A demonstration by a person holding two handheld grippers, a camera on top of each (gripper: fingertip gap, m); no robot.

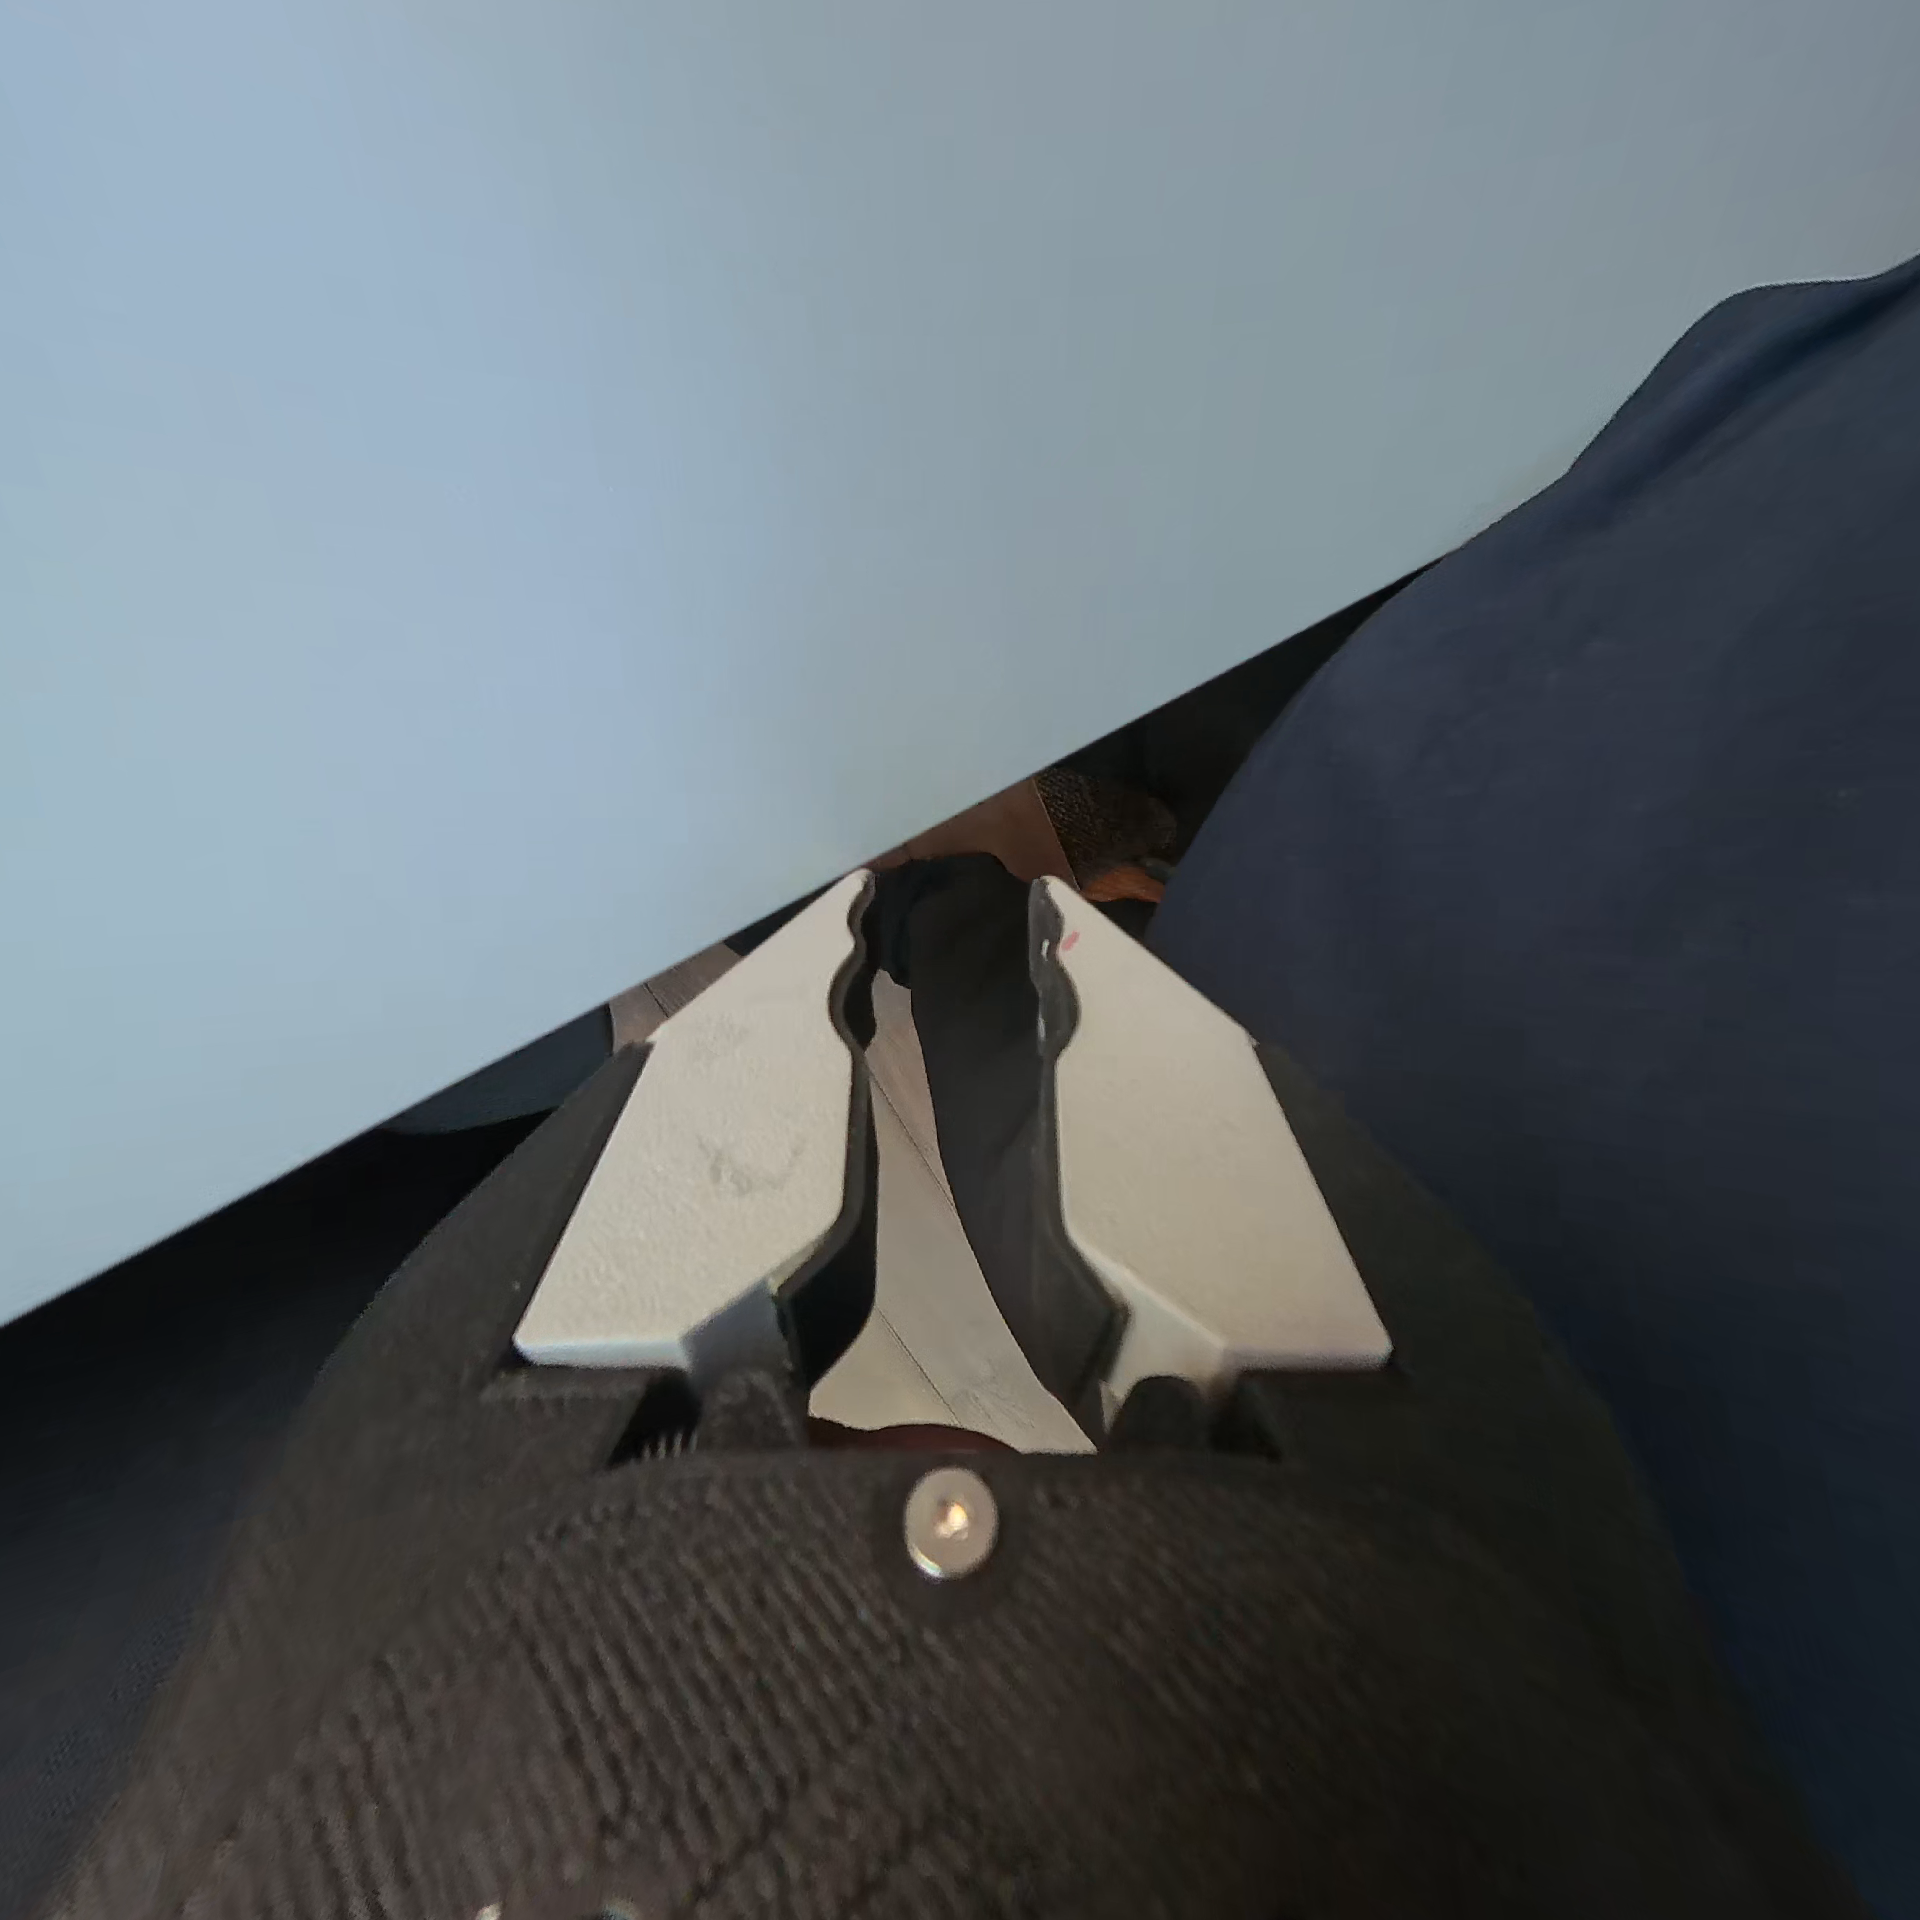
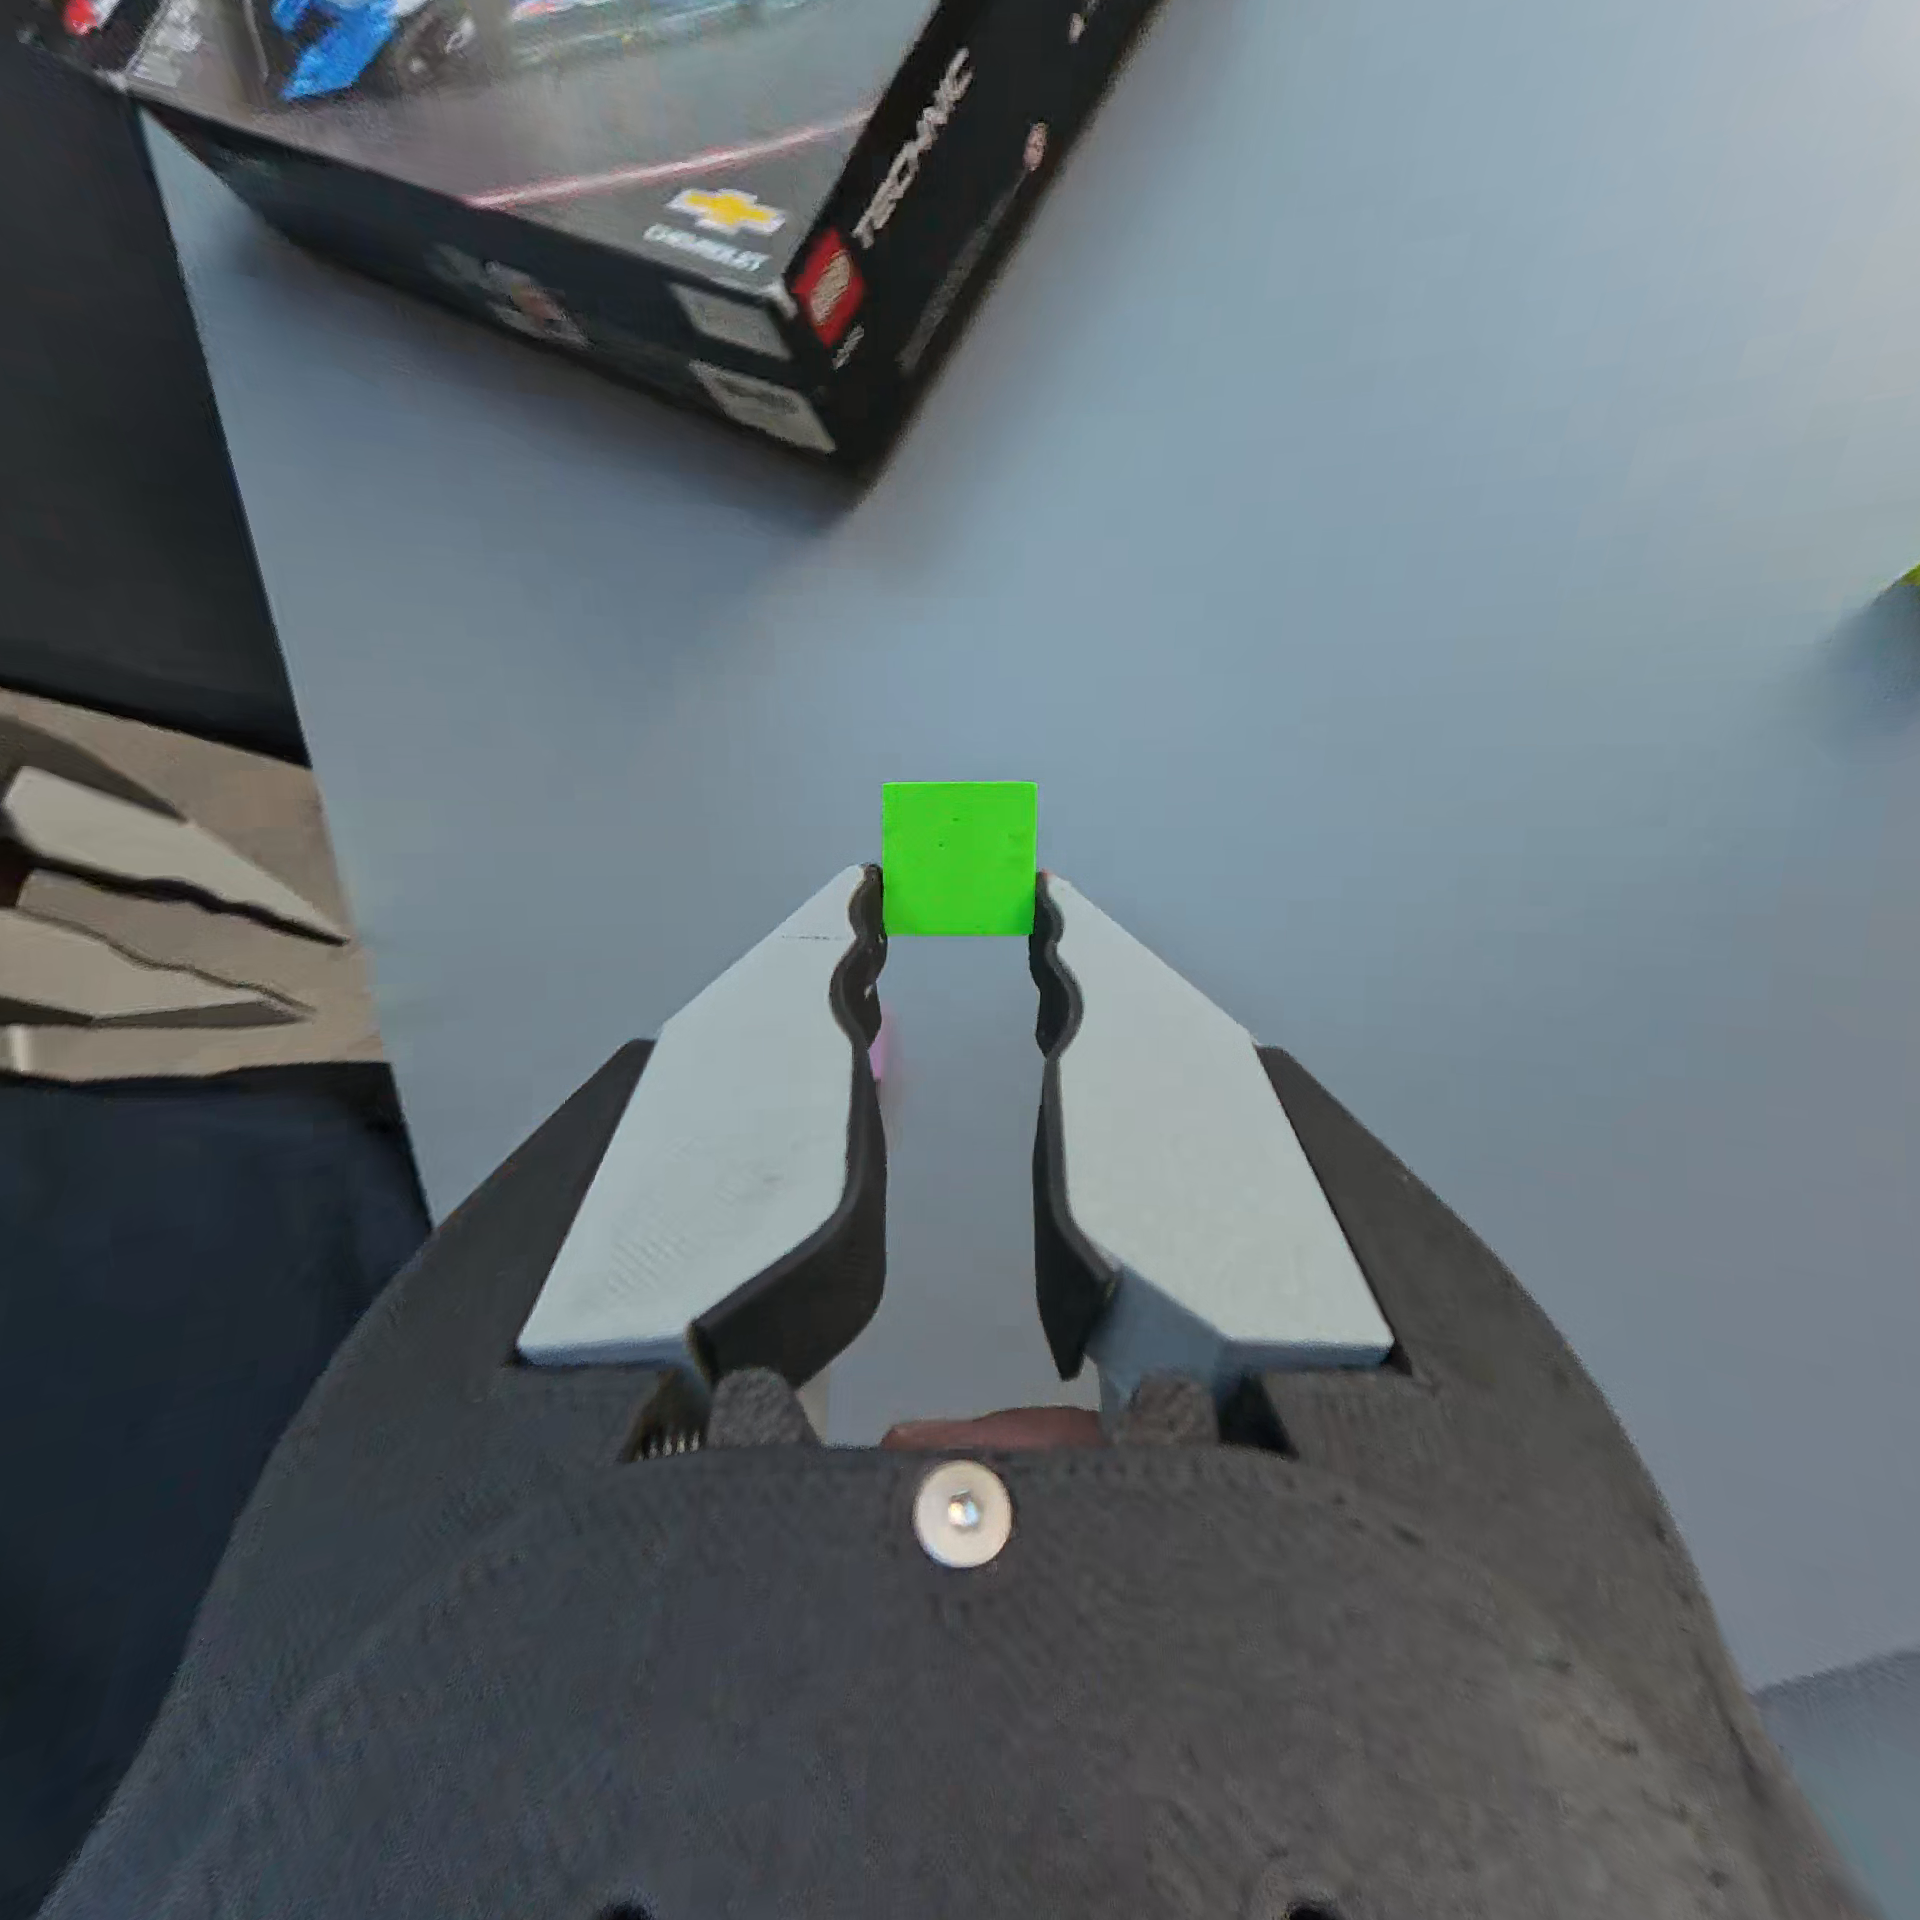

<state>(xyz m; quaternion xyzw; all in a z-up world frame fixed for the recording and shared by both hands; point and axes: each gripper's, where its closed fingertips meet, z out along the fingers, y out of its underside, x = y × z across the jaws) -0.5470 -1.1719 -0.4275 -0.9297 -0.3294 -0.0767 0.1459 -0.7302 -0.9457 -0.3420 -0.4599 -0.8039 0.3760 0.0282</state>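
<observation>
The right gripper (image 2: 959,883) grasps a bright green cube (image 2: 958,858) at its very tips, both dark pads pressed against the cube's opposite sides, with most of the cube standing out beyond the fingers. It is over a pale grey-blue table (image 2: 1351,520). A dark printed cardboard box (image 2: 623,208) lies on the table farther off toward the upper left, well apart from the cube. At the right edge of that view a small yellow-green thing (image 2: 1901,613) shows only as a blur, too unclear to name. A faint pink patch (image 2: 883,1049) sits just beside the left finger's inner edge.

The left gripper (image 1: 951,894) is off the table's edge (image 1: 623,987), its fingers parted with nothing between them. Beyond its tips lie dark cloth and, perhaps, a patch of brown floor (image 1: 1023,821). Dark navy fabric (image 1: 1558,935) fills the right side of that view.
</observation>
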